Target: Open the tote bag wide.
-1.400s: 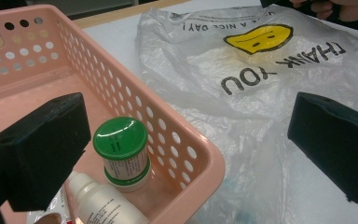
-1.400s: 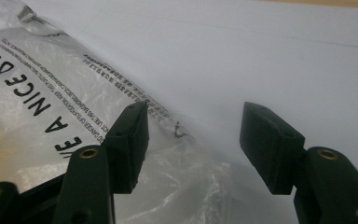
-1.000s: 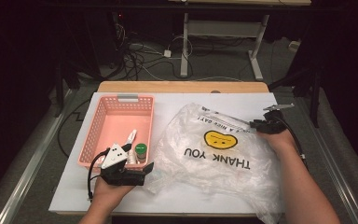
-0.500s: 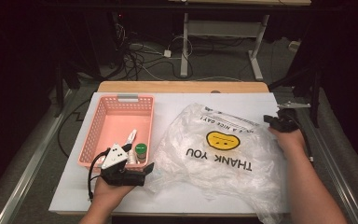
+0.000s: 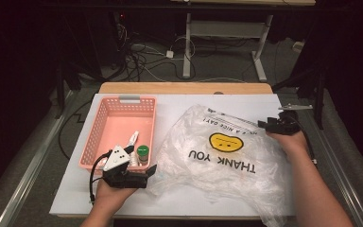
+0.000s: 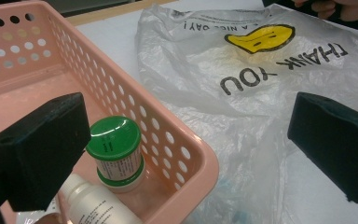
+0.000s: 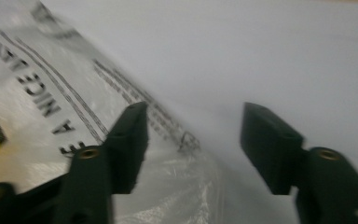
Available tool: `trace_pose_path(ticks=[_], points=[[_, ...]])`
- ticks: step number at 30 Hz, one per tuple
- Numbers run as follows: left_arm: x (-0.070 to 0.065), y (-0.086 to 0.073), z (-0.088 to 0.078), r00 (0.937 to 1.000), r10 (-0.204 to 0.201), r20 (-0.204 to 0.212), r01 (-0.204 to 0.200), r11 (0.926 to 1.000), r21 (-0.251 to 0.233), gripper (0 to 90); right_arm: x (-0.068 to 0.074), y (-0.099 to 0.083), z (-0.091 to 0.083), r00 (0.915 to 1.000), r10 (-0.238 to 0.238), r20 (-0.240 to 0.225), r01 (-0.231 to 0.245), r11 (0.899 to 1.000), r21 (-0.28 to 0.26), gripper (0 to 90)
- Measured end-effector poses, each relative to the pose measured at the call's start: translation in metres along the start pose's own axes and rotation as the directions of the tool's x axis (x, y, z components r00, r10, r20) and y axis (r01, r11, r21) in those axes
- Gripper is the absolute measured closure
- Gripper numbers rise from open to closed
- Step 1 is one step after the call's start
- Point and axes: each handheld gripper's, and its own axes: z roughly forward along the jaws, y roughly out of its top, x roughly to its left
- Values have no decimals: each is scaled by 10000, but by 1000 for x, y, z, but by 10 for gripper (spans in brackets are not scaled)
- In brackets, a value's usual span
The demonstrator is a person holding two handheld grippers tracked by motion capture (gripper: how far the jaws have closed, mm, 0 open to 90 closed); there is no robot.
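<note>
On the white table [image 5: 179,208] lies the plastic bag [image 5: 227,156], just beside the pink basket [image 5: 118,127]. My right gripper [image 5: 270,125] has just been opening at the bag's edge, pinching nothing. My left gripper [image 5: 139,177] is spread wide.

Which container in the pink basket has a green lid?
The short round jar standing upright in the basket's corner; the white bottle beside it lies tilted and shows no green.
</note>
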Motion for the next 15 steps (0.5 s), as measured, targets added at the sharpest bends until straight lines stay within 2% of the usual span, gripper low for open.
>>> trace_pose_path(ticks=[1, 3, 4, 5, 6, 7, 8, 9, 10, 11, 13, 15], points=[[0, 0, 0, 10000, 0, 0, 0, 10000, 0, 0, 0, -2, 3, 9999, -56, 132, 53, 9998, 194, 337], [1, 0, -1, 10000, -6, -15, 6, 10000, -8, 0, 0, -7, 6, 9999, -116, 75, 111, 9981, 602, 343], [1, -1, -1, 10000, -25, -19, 25, 10000, -12, 0, 0, -7, 6, 9999, -116, 75, 111, 9981, 602, 343], [1, -1, -1, 10000, -37, -31, 37, 10000, -17, 0, 6, -12, 5, 9973, -665, 321, 644, 9959, 639, 408], [2, -1, -1, 10000, -40, -37, 40, 10000, -18, 0, 6, -12, 5, 9973, -665, 321, 644, 9959, 639, 408], [2, -1, -1, 10000, -45, -38, 45, 10000, -21, 0, 10, -14, 4, 9947, -948, 386, 922, 9936, 645, 479], [2, 0, -1, 10000, -64, -35, 64, 10000, -29, 0, 14, -18, 1, 9938, -1093, 202, 1080, 9925, 566, 616], [1, 0, 0, 10000, -49, -36, 49, 10000, -21, 0, 15, -19, -1, 9935, -1135, 58, 1130, 9923, 501, 678], [1, 0, 0, 10000, -49, -36, 49, 10000, -21, 0, 15, -19, -1, 9935, -1135, 58, 1130, 9923, 501, 678], [1, 0, 0, 10000, -36, -33, 36, 10000, -14, 0, 17, -22, -3, 9927, -1204, -104, 1207, 9916, 469, 773], [0, 0, 0, 10000, 1, -29, -1, 10000, 4, 0, 19, -24, -5, 9909, -1292, -383, 1310, 9902, 478, 878], [-1, 0, 1, 10000, 29, -26, -29, 10000, 26, 0, 23, -26, -6, 9891, -1373, -533, 1397, 9891, 454, 900]])
